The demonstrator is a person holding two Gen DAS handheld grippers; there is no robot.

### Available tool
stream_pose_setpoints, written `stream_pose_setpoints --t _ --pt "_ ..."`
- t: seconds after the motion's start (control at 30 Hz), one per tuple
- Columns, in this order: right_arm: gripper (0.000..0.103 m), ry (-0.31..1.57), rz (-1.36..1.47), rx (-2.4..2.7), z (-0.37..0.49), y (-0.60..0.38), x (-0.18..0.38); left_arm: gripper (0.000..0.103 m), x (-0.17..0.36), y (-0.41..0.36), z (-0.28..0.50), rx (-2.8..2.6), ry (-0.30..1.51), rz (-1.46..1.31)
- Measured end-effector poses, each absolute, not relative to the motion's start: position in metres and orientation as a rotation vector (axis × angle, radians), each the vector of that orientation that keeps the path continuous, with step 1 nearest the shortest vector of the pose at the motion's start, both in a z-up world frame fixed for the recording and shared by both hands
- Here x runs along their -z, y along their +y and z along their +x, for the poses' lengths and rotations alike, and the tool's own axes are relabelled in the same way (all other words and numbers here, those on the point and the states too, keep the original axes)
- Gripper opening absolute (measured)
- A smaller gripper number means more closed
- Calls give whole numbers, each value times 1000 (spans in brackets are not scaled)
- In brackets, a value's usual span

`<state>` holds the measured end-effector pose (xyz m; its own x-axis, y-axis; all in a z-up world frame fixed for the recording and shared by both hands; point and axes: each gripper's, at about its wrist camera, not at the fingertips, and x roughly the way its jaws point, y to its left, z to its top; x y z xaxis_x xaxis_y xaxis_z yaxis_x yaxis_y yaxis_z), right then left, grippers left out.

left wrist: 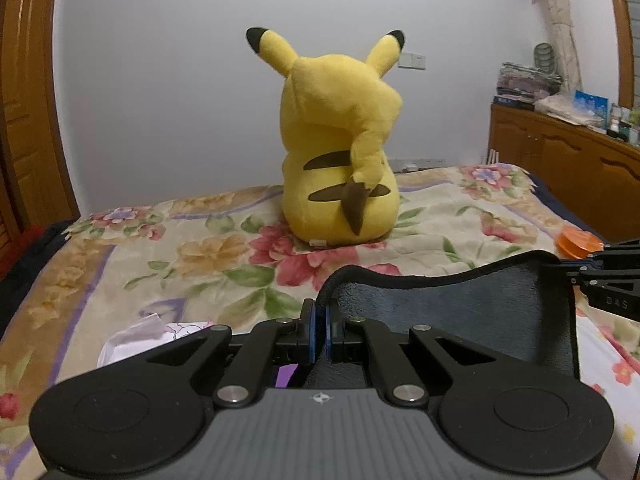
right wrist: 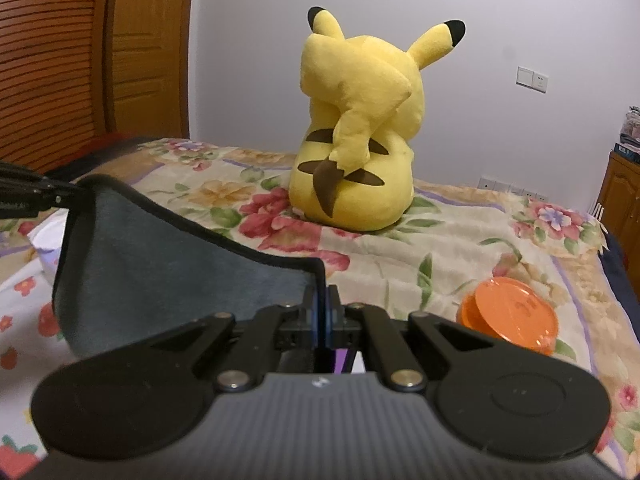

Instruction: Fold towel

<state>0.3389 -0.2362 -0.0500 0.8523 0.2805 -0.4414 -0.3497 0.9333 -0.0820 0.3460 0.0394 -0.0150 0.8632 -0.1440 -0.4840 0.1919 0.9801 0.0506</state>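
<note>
Both tongs, left gripper (left wrist: 319, 330) and right gripper (right wrist: 322, 318), are clamped on the towel's (left wrist: 452, 312) top corners, holding it above the bed (left wrist: 200, 248). Towel sags between them: soft, light, limp. Corners suit gripping. Toy (left wrist: 340, 140) sits at twelve o'clock.

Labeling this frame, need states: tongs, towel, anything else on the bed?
left tongs: shut on towel corner
right tongs: shut on the opposite towel corner
towel: dark grey, lifted, stretched between both tongs, top edge sagging
yellow plush: upright on the floral blanket, back to cameras
orange lid: lying tilted on blanket, apart from towel
</note>
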Motion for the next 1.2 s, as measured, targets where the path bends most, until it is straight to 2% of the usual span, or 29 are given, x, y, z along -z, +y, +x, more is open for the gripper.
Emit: stream_pose_setpoints --t 0.7,0.87,0.93,1.0,1.07,1.2 --pt "4 493 -118 -248 390 -233 121 8 97 56 411 97 602 54" --pt "5 520 -99 -238 395 -233 130 12 109 61 416 77 629 13" --pt "8 525 -101 -235 395 -234 130 21 110 59 415 79 634 21" --pt "12 530 -102 -235 394 -235 130 42 111 57 413 93 643 31" --pt "12 528 -100 -232 390 -237 129 50 110 56 410 96 642 37" --pt "12 542 -101 -239 379 -239 124 57 105 52 403 115 654 52"
